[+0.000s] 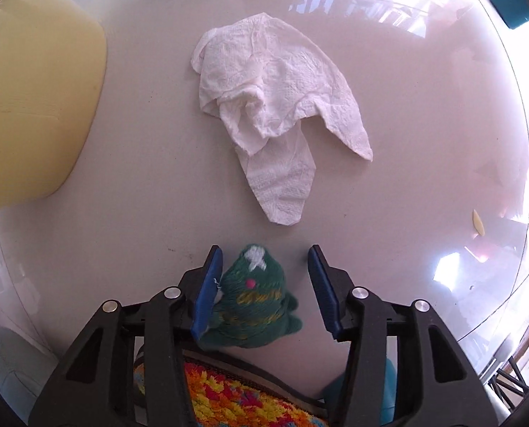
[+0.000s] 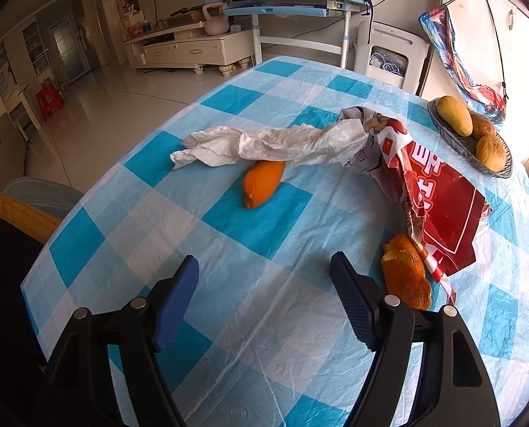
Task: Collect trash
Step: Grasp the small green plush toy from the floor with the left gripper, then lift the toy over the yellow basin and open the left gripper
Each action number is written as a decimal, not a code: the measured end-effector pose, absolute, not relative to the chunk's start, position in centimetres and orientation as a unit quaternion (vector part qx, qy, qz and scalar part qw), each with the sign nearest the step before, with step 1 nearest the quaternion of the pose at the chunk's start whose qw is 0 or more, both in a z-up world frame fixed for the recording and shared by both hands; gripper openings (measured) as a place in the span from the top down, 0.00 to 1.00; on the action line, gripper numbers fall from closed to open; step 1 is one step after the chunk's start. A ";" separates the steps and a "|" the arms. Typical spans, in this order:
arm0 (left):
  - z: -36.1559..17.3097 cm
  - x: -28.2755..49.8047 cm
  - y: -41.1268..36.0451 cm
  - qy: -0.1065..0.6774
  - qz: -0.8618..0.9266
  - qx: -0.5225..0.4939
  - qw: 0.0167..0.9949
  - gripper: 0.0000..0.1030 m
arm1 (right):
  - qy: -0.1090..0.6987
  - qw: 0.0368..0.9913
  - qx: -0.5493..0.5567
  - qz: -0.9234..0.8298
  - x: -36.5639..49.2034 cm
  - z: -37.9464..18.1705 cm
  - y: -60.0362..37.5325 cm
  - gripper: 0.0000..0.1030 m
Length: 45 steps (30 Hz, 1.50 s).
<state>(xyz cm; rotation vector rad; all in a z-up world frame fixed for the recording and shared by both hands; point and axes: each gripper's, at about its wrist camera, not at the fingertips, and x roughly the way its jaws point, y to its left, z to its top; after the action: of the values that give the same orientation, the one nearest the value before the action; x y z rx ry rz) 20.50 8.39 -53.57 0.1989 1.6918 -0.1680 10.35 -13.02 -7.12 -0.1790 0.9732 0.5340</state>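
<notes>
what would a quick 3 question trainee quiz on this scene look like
1. True or false: the right tongs hold an orange peel.
2. What lies between the left tongs? A) tissue B) green knitted toy C) seed
3. How many orange peels lie on the checked cloth?

Key:
1. False; they are open and empty.
2. B, the toy; the tissue lies further ahead.
3. Two: one by the white bag, one by the red wrapper.

Home living room — TV cabinet (image 2: 189,49), desk (image 2: 286,3).
</notes>
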 end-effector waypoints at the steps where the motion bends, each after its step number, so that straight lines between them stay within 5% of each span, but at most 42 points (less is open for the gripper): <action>1: -53.3 20.8 8.0 0.741 -0.084 0.094 0.659 0.81 | 0.461 0.846 -0.085 0.253 10.4 -7.1 -13.0 0.29; 3: -53.2 21.0 7.2 0.747 -0.115 0.105 0.647 0.91 | 0.461 0.846 -0.085 0.253 10.3 -7.1 -13.0 0.28; 13: -43.9 21.5 11.7 0.719 -0.171 0.103 0.666 0.93 | 0.461 0.846 -0.082 0.254 10.4 -7.1 -13.0 0.28; 19: -32.9 17.5 16.4 0.660 -0.247 0.080 0.704 0.93 | 0.461 0.846 -0.087 0.253 10.4 -7.1 -12.9 0.28; 25: -22.3 22.5 25.6 0.546 -0.138 -0.054 0.825 0.93 | 0.461 0.846 -0.087 0.252 10.3 -7.1 -12.9 0.28; 30: -24.8 27.2 29.9 0.525 0.019 -0.092 0.846 0.89 | 0.461 0.847 -0.090 0.251 10.3 -7.1 -12.7 0.28; 35: -26.7 27.3 30.9 0.490 0.075 -0.086 0.864 0.63 | 0.461 0.846 -0.090 0.252 10.3 -7.1 -12.7 0.27; 39: -26.4 24.1 26.0 0.443 -0.024 0.021 0.896 0.62 | 0.461 0.846 -0.090 0.253 10.3 -7.1 -12.7 0.26; 45: -31.8 20.1 18.2 0.555 -0.227 0.061 0.798 0.62 | 0.461 0.846 -0.090 0.253 10.4 -7.2 -12.7 0.26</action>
<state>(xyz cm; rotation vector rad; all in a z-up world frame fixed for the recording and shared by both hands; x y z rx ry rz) 20.11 18.23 -31.79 0.1314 1.1905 -0.4867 10.38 -12.65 -7.20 -0.1907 0.9729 0.5341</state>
